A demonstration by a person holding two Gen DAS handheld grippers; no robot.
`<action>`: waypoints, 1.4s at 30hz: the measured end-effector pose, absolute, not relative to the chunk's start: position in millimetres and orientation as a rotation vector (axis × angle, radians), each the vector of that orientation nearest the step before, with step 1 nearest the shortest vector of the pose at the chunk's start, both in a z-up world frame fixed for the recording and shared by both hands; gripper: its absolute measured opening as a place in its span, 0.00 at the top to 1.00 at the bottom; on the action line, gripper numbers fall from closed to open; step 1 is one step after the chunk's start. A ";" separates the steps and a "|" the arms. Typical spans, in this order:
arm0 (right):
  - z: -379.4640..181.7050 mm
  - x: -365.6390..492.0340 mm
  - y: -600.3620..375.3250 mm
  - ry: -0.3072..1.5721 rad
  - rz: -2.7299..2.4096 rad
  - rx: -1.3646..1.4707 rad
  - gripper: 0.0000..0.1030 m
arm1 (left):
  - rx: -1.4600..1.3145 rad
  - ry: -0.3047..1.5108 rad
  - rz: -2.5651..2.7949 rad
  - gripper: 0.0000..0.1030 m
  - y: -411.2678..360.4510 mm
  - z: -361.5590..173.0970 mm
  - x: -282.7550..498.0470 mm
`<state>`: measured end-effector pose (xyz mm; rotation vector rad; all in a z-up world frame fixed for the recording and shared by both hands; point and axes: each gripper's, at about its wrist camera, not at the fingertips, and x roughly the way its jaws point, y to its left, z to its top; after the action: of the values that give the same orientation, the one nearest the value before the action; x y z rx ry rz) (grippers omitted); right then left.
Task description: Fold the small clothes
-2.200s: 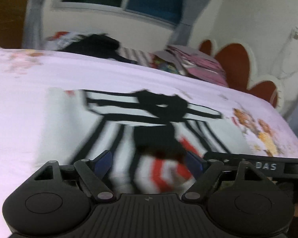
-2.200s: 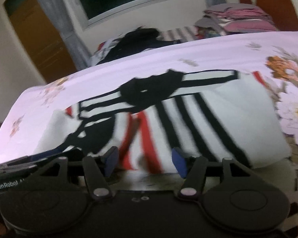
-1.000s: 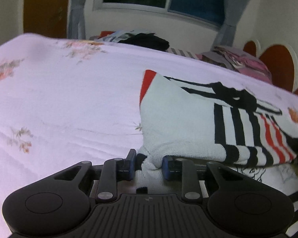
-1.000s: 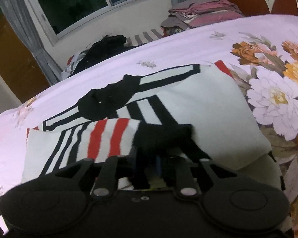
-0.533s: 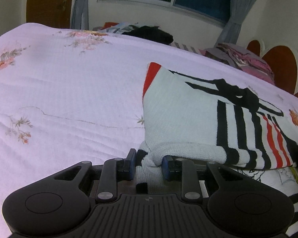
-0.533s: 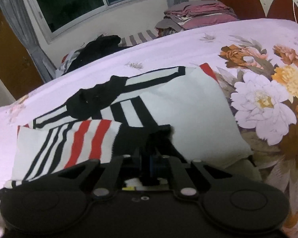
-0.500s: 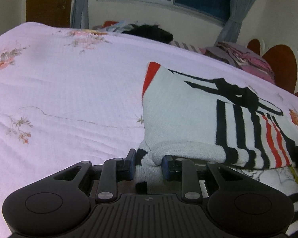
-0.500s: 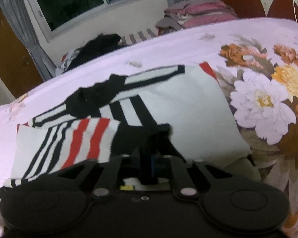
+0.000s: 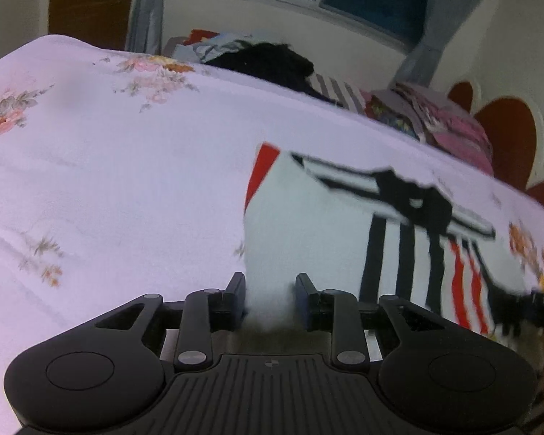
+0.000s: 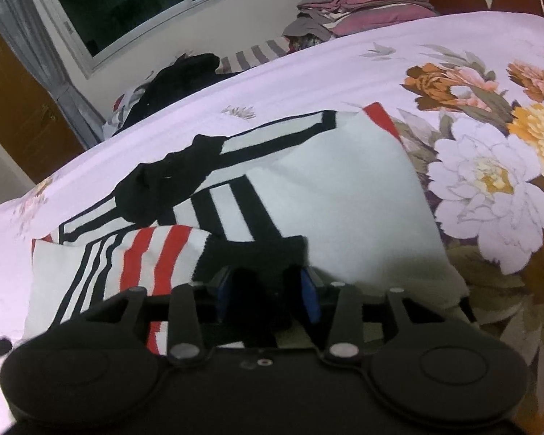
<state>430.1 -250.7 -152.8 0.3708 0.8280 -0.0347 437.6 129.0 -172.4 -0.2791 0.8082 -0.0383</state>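
left fingers (image 9: 270,299): parted a little, white knit between the pads, apparently loosely held, not clenched tight.
right fingers (image 10: 268,299): spread round the black cuff (image 10: 261,257), pads beside it; whether they pinch it i cannot tell.
striped sweater (image 10: 337,195): partly folded on the bed (image 9: 108,181), sleeve (image 10: 145,257) with red stripes laid across the body, black collar further back.
risk: a loose hold may let the near edge slip and the sleeve fold fall open; both grippers sit close and may snag.
room: bare sheet lies left of the sweater; clothes pile (image 10: 185,76) and folded stack (image 10: 362,11) sit well apart at the far edge.
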 end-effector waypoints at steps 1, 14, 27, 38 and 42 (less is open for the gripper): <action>-151.8 430.2 -250.6 0.823 -0.029 0.370 0.67 | -0.284 0.796 -0.040 0.71 127.4 -170.3 441.8; -149.8 440.7 -254.3 0.808 -0.011 0.351 0.55 | -0.253 0.821 -0.037 0.54 121.8 -191.7 522.7; -140.8 438.5 -232.5 0.736 0.038 0.271 0.90 | -0.356 0.778 -0.013 0.88 134.0 -207.6 557.7; -156.4 449.4 -238.1 0.767 -0.033 0.201 0.90 | -0.304 0.748 0.085 0.90 129.2 -217.4 564.3; -142.0 438.2 -246.5 0.693 -0.042 0.241 0.81 | -0.265 0.729 0.091 0.90 127.7 -200.9 553.0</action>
<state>438.2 -246.5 -142.0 0.2413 0.6931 -0.0420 553.0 127.7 -200.9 -0.2654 0.7294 0.0915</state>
